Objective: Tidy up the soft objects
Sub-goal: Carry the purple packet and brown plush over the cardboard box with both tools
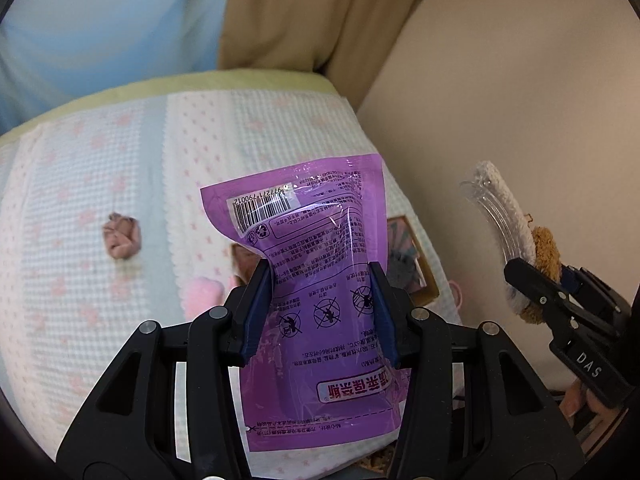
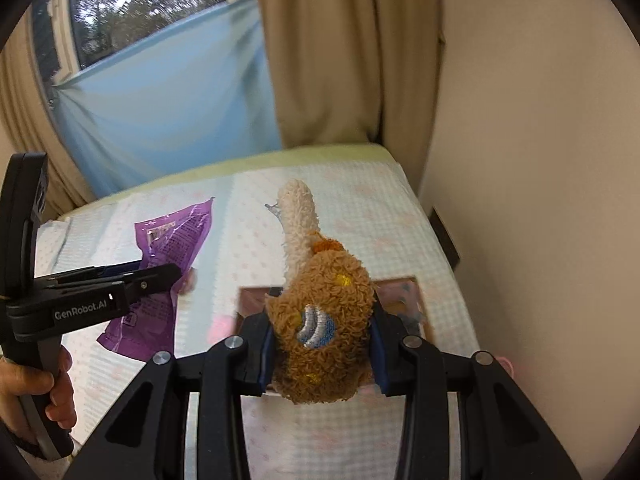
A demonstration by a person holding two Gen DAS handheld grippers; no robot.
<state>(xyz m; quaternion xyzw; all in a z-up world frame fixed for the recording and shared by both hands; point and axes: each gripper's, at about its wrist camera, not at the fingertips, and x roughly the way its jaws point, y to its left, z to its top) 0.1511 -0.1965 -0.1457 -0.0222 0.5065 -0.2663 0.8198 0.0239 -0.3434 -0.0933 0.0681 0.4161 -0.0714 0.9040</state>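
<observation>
Transport appears to be the step in hand: the left tool [image 1: 320, 304] pinches a glossy purple printed plastic pouch [image 1: 316, 280] at its waist, while the right tool [image 2: 322, 344] clamps a curly brown plush toy [image 2: 320, 328] with a cream terry neck, both held above the bed [image 2: 360, 208] with its nubby checked coverlet. Next, seemingly, each soft piece needs lowering gently to a chosen spot, perhaps the framed tray [image 2: 416, 300] below, before its grip is loosened.

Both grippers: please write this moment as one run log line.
left gripper: shut on purple pouch | right gripper: shut on brown plush | both held above bed | box under plush
</observation>
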